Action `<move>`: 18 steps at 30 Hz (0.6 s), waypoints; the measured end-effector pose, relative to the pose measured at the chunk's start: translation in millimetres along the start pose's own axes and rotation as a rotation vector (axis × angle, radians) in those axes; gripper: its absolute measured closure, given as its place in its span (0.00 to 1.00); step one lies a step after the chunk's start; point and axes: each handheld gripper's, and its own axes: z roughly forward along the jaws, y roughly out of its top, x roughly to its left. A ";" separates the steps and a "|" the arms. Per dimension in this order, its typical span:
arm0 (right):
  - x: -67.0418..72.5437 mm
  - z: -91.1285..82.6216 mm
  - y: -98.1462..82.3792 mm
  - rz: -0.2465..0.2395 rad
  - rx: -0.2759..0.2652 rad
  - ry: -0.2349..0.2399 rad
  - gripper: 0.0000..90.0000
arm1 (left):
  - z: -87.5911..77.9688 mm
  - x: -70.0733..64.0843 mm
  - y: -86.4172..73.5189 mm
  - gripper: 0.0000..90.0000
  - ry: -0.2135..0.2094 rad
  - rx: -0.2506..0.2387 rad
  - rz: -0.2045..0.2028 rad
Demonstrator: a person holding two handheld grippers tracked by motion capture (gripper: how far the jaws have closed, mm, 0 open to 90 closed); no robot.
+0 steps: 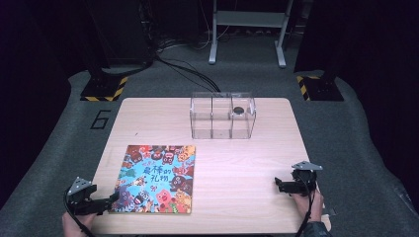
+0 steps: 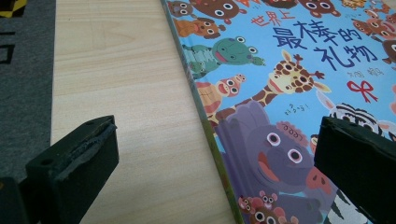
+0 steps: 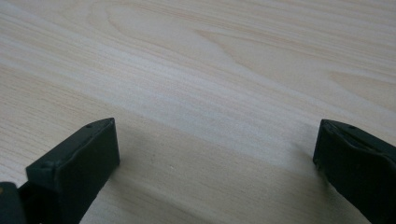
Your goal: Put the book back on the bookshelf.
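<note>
Colourful picture book [image 1: 156, 178] lies flat on the desk [image 1: 237, 163], near-left corner, with the left tongs [image 1: 111, 199] wide open and empty, straddling its spine edge. Right tongs [image 1: 277, 184] also gape empty over bare wood. Honestly, I'd guess the jaw just skids off that flat cover.

A light wooden table [image 1: 237, 163] stands on grey carpet [image 1: 356, 148]; the carpet bears a dark figure six [image 1: 100, 119] just off the table's far left corner; two black stands with yellow-and-black striped bases [image 1: 104, 89] flank the far end, well apart; black cables [image 1: 183, 66] run across the floor between them; behind, a grey metal frame [image 1: 247, 29] rises on two legs; the surroundings are dark, hung in black; light falls on the tabletop.
</note>
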 end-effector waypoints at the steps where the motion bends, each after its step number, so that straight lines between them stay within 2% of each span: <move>1: 0.0 0.0 0.0 0.001 0.000 0.000 0.00 | -0.2 -0.1 1.1 0.00 -0.004 0.004 0.001; 2: 0.1 0.0 0.1 0.001 0.000 0.000 0.00 | 0.3 -0.4 2.3 0.00 0.005 0.003 -0.001; 4: 0.1 0.1 0.1 0.002 0.000 0.000 0.00 | 2.0 -0.7 4.5 0.00 -0.001 -0.001 -0.002; 5: 0.1 0.1 0.1 0.001 0.000 0.000 0.00 | 1.8 -0.7 6.3 0.00 -0.002 0.012 0.000; 6: 0.1 0.1 0.1 0.002 0.000 0.000 0.00 | 4.5 -1.8 6.8 0.00 0.000 0.000 0.001; 8: 0.2 0.0 0.1 0.002 0.000 0.000 0.00 | 7.4 -3.0 9.6 0.00 -0.012 0.017 0.006; 12: 0.3 0.1 0.1 0.002 0.000 0.000 0.00 | 19.7 -4.9 15.9 0.00 -0.015 0.024 0.017; 13: 0.3 0.1 0.1 0.002 0.000 -0.001 0.00 | 22.1 -4.6 18.4 0.00 -0.025 0.039 0.021; 14: 0.3 0.1 0.1 0.001 0.000 0.000 0.00 | 26.4 -5.6 19.6 0.00 -0.014 0.022 0.016; 18: 0.4 0.1 0.2 0.002 0.000 -0.001 0.00 | 39.4 -5.1 26.2 0.00 -0.026 0.064 0.035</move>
